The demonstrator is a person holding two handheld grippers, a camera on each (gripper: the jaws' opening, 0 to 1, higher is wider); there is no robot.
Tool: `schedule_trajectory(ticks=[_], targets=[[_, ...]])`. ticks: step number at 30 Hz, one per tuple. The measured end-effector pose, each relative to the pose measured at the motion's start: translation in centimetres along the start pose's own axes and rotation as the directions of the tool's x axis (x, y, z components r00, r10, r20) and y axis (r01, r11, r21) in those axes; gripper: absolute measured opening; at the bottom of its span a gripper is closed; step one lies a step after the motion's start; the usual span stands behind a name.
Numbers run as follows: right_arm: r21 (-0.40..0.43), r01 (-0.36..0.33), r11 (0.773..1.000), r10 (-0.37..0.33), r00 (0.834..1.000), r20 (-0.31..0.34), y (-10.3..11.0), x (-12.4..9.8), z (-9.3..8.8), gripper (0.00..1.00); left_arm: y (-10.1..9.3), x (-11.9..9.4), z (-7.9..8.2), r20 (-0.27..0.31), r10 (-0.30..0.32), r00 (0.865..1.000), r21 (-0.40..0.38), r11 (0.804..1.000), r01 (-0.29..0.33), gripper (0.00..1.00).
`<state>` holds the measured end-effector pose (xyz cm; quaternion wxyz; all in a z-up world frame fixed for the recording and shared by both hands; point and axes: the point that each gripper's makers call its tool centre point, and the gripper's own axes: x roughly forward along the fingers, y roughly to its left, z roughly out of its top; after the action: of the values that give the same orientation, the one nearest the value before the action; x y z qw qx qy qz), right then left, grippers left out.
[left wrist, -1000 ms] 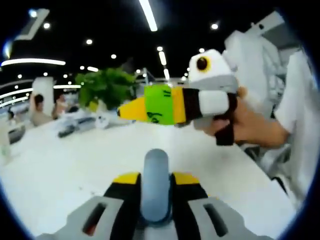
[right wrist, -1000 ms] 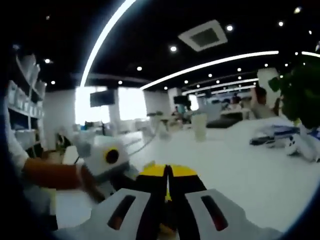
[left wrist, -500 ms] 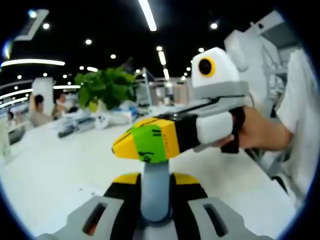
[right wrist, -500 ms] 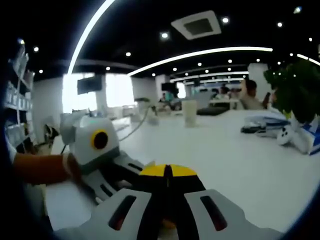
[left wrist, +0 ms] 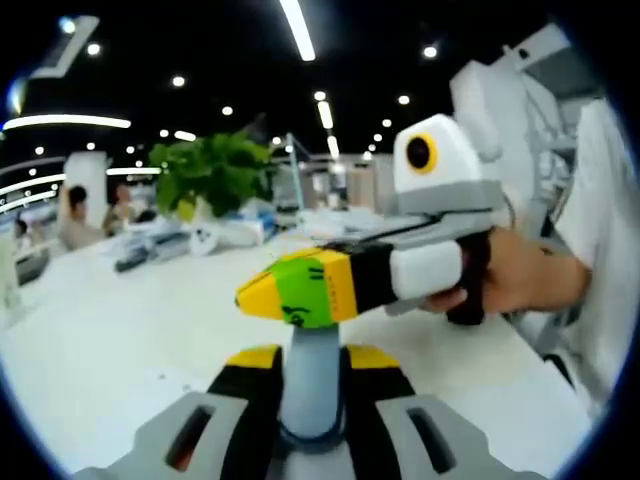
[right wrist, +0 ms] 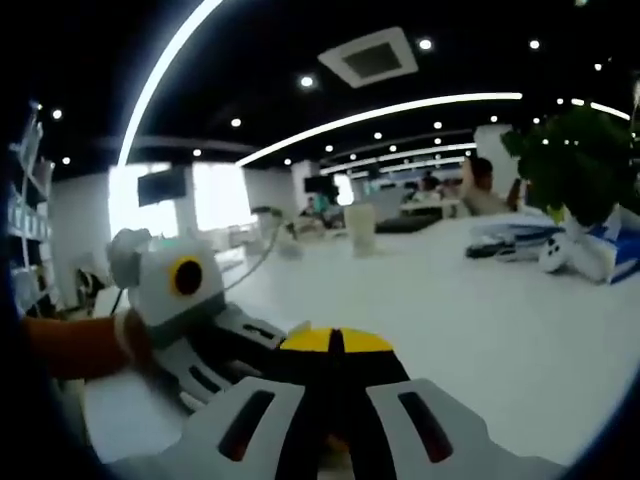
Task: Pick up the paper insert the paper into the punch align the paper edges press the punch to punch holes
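Observation:
In the left gripper view, a grey-blue rounded piece (left wrist: 312, 375) stands upright between the yellow-tipped jaws of my left gripper (left wrist: 312, 353), which close against its sides. My right gripper (left wrist: 272, 293), with a yellow and green nose, reaches in from the right and hovers just over the top of that piece; whether it touches is unclear. A hand (left wrist: 515, 277) holds it. In the right gripper view, my right gripper (right wrist: 335, 341) is shut, its jaws together with nothing visible between them. My left gripper's body (right wrist: 190, 300) sits low at the left.
A wide white table (left wrist: 110, 330) stretches ahead. A green potted plant (left wrist: 212, 175) and scattered items (left wrist: 150, 250) sit at its far side. The right gripper view shows a pale cup (right wrist: 360, 230), the same plant (right wrist: 580, 165) and seated people behind.
The right gripper came down from a level pose higher up and now tilts nose-down over the grey-blue piece. The left gripper kept its hold.

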<state>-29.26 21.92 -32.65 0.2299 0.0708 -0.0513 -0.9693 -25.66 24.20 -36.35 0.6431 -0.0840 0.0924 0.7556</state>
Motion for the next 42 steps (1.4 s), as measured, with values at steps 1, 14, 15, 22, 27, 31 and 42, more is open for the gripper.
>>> schedule_trajectory(ticks=[1, 14, 15, 22, 27, 31, 42], targets=[[-0.003, 0.009, 1.000, -0.009, 1.000, -0.010, -0.2, 0.0, -0.4, 0.02, 0.0, 0.0, 0.0, 0.000, 0.001, 1.000, 0.000, 1.000, -0.001, 0.25], [-0.004, 0.043, 0.999, -0.043, 0.997, -0.067, -0.9, 0.0, -1.9, 0.01, 0.2, 0.1, 0.0, -0.001, 0.003, 1.000, -0.006, 1.000, -0.003, 0.25], [-0.004, 0.045, 0.999, -0.045, 0.997, -0.068, -0.8, 0.0, -2.0, 0.01, 0.2, 0.1, 0.0, -0.001, 0.003, 1.000, -0.006, 1.000, -0.003, 0.25], [-0.004, 0.046, 0.999, -0.046, 0.997, -0.065, -0.8, 0.0, -1.9, 0.02, 0.3, 0.1, 0.0, -0.002, 0.003, 1.000, -0.006, 1.000, -0.003, 0.25], [-0.037, 0.044, 0.998, -0.046, 0.997, -0.057, -0.5, -0.1, -1.7, 0.02, 0.2, 0.1, 0.0, -0.002, 0.003, 1.000, -0.007, 1.000, -0.003, 0.25], [-0.049, 0.032, 0.998, -0.035, 0.998, -0.046, -0.3, -0.2, -1.0, 0.02, 0.2, 0.1, 0.0, -0.001, 0.002, 1.000, -0.006, 1.000, -0.002, 0.25], [-0.119, 0.023, 0.993, -0.027, 0.999, -0.034, 0.6, -0.1, 0.4, 0.03, 0.2, 0.1, -0.1, -0.003, 0.003, 1.000, -0.005, 1.000, -0.003, 0.25]])
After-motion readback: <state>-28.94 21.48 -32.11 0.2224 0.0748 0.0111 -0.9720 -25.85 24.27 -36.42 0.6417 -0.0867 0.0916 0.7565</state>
